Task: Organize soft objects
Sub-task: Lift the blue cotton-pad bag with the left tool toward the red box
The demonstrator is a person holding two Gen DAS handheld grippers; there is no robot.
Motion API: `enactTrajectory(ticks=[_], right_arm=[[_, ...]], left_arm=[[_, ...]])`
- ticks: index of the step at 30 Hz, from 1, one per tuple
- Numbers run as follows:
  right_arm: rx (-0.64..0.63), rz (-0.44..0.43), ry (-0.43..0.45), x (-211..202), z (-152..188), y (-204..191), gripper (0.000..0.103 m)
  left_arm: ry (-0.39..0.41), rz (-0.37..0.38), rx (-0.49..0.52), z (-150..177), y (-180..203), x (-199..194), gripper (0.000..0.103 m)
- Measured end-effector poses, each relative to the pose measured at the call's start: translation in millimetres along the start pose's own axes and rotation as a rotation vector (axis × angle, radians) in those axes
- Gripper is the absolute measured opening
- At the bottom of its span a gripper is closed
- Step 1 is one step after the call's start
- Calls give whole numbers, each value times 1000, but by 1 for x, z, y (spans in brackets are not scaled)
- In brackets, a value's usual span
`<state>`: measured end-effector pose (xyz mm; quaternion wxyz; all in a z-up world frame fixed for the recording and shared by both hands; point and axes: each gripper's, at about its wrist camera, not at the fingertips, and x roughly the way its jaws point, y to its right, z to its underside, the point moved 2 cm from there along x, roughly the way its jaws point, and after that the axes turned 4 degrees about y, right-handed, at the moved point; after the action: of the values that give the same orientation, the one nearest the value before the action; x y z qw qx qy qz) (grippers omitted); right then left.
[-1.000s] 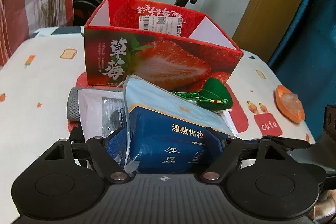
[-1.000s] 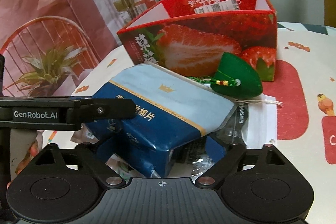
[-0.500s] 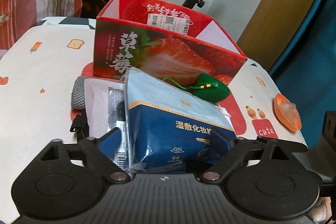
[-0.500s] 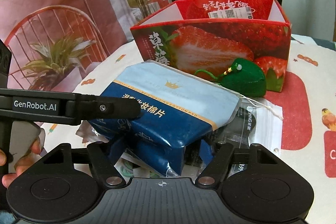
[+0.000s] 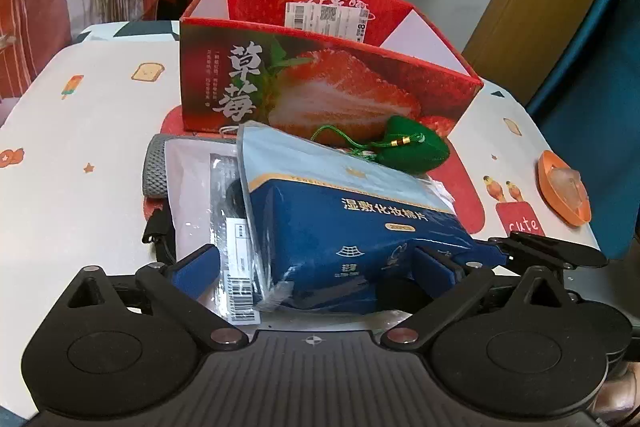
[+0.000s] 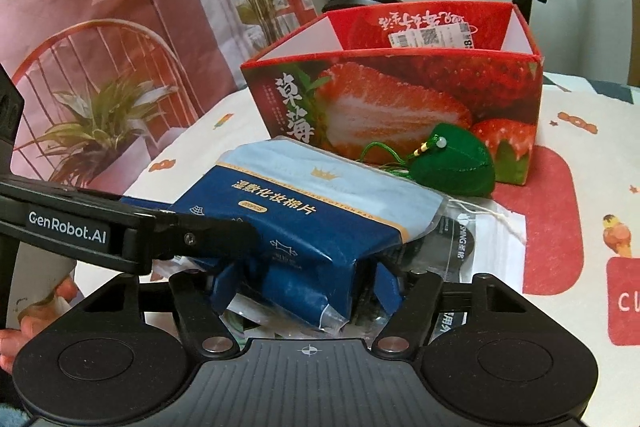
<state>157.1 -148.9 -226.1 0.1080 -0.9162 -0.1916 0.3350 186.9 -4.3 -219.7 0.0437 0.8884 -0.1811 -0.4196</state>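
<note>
Behind my work surface stand an exercise bike and a printed curtain; the tablecloth (image 5: 80, 195) itself is white with small cartoon prints and red patches.

From the left wrist view, I see the red strawberry box (image 5: 320, 83) standing open-topped at the far side, and it looks empty, which I take to be where the soft things should end up. In front of it lies the heap: a blue pack of cotton pads (image 5: 352, 227) on top, tilted, resting on a clear packet with a barcode label (image 5: 224, 227) and a grey mesh item (image 5: 157, 171) at the left edge. A green stuffed charm (image 5: 416, 151) with a cord sits just beside the box's front wall, touching the pack's far end. My left gripper (image 5: 316, 263) straddles the pack's near end with its jaws spread wide; the left pad stands clear of the pack, so nothing is gripped there. An orange dish (image 5: 564, 187) sits well apart on the right.

From the right wrist view, my right gripper (image 6: 308, 291) has the same pack's corner between its blue pads, and its jaws are closing; the pads look pressed into the wrapper, so I judge it has the pack. The left gripper's finger (image 6: 140, 231) crosses in from the left, beside the pack's side. I read this as a handover: one tool lets go so the other can carry the pack to the box (image 6: 400, 95).
</note>
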Motion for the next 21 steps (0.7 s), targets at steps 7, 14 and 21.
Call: enactTrajectory(ticks=[7,14,21], right_arm=[[-21,-1,6,0,-2,-1,57],[-43,3,9,1,-2,-1,52],[-73,11,6,2,-1,-2,49]], left_arm=[[45,57,19,-3,4,-8,91],[30,62,-39,-14,-1,-8,91],[-5,67,-124,-24,-18,9,85]])
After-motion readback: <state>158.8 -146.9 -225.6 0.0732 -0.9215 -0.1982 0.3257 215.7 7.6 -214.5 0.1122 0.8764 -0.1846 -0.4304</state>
